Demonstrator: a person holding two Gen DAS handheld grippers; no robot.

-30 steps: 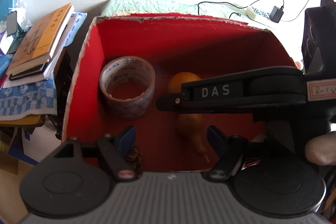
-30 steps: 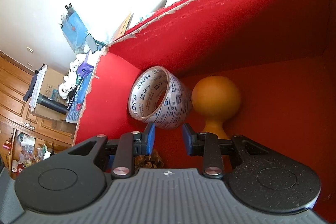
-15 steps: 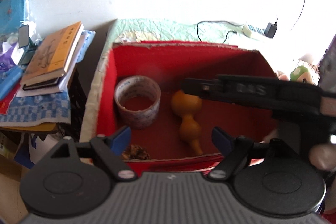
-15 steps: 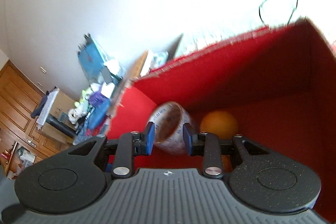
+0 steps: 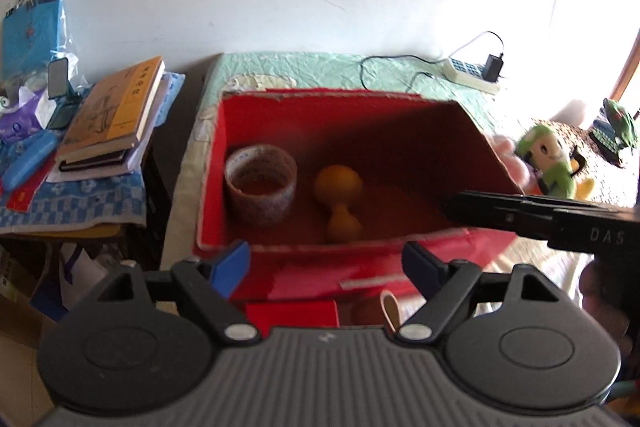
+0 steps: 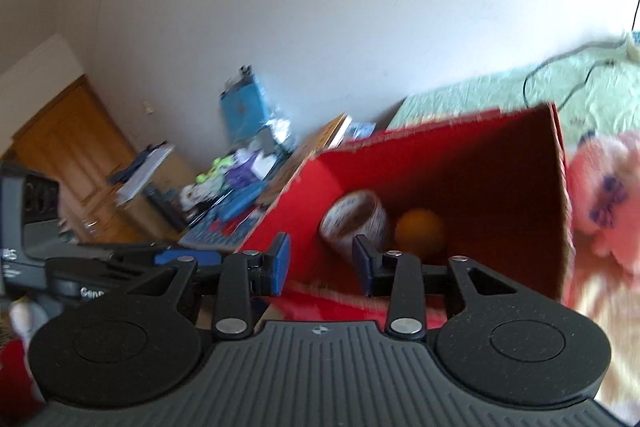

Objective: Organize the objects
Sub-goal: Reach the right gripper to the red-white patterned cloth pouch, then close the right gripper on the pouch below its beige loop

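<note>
Both grippers, left [image 5: 326, 269] and right [image 6: 320, 261], hover with empty jaws spread near the red cardboard box [image 5: 400, 123] holding a clear tape roll [image 5: 261, 183] and orange gourd [image 5: 340, 201].

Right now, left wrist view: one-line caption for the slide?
Open left gripper hovers before a red box holding a tape roll and orange gourd; right gripper enters from the right.

1 box [image 5: 400, 279], 1 tape roll [image 5: 261, 185], 1 gourd [image 5: 340, 201], 3 plush toys [image 5: 554, 159].

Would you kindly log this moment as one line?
left gripper: open, empty | right gripper: open, empty | red box: tape roll, gourd inside
</note>
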